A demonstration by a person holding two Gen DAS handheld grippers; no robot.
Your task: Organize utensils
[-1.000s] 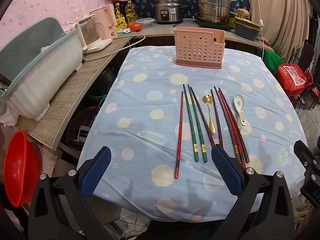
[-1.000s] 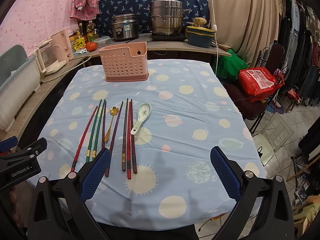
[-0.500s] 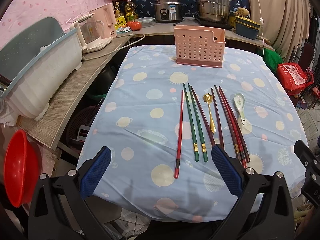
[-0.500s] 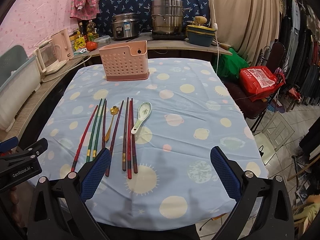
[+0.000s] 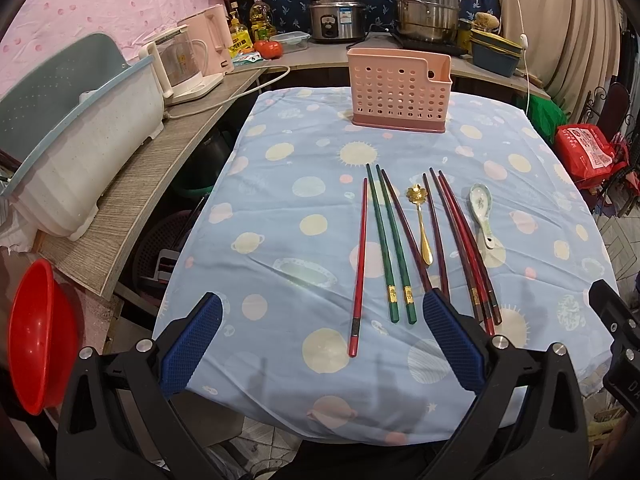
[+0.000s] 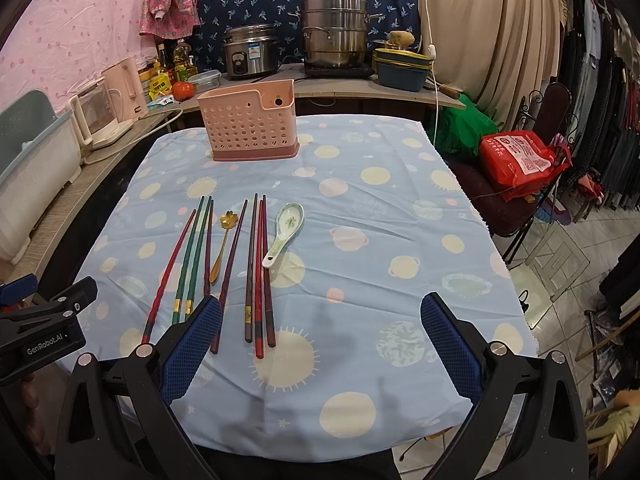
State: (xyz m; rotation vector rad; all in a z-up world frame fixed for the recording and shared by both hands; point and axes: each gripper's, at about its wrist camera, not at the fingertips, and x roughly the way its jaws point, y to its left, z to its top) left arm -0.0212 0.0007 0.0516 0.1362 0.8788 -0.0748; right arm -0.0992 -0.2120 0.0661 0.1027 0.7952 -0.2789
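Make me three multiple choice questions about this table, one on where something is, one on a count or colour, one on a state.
1. Where is the pink basket?
A. near edge
B. far end of the table
C. on the floor

2. How many spoons lie among the chopsticks?
A. two
B. four
C. none

3. How are both tools?
A. shut on chopsticks
B. open, holding nothing
C. shut on a spoon

Answers: 1 B, it stands upright beyond the utensils. 2 A, a gold spoon and a ceramic spoon. 3 B, the left tool and right tool show spread pads with only cloth between.
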